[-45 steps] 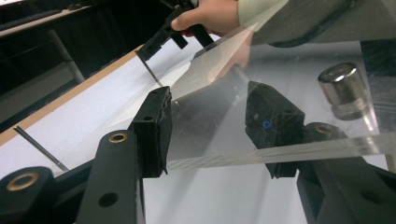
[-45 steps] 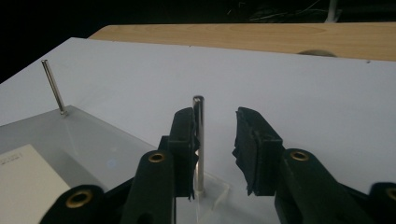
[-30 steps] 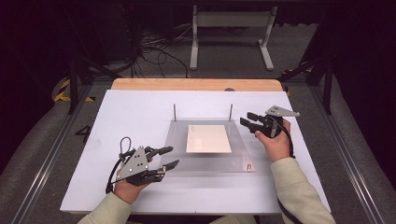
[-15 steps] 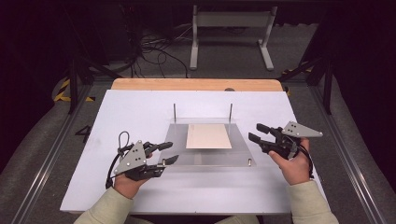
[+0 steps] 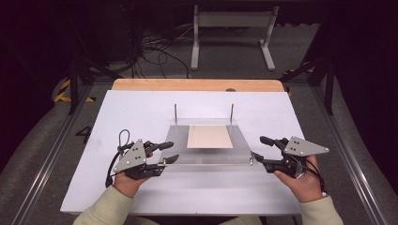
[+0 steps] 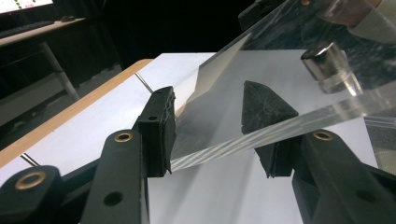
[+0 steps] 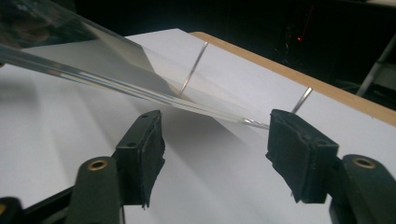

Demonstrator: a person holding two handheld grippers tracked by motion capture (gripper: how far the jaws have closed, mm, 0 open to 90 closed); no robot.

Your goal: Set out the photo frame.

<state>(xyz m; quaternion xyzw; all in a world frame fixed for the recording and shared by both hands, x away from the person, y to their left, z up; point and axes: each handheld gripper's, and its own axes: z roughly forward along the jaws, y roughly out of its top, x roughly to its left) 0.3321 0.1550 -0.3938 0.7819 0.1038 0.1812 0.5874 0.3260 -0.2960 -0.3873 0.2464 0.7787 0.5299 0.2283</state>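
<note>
A clear acrylic plate [image 5: 180, 140] lies on the white board [image 5: 141, 112], with a beige sheet [image 5: 210, 136] at its middle. My left gripper [image 5: 170, 152] is open at the plate's near left corner. In the left gripper view the plate's edge [image 6: 280, 128] runs between the jaws of the left gripper [image 6: 210, 126], by a metal stud [image 6: 327, 60]. My right gripper [image 5: 259, 151] is open at the near right corner. In the right gripper view the plate's edge [image 7: 116, 86] lies just beyond the right gripper [image 7: 215, 140].
Two thin metal rods [image 5: 175, 114] [image 5: 231, 114] stand upright at the plate's far edge. The board rests on a wooden table [image 5: 197, 85]. Dark floor with cables and a metal stand [image 5: 232, 33] lies beyond.
My right gripper has come back from the plate's right side to its near right corner. My left gripper has edged forward onto the near left corner.
</note>
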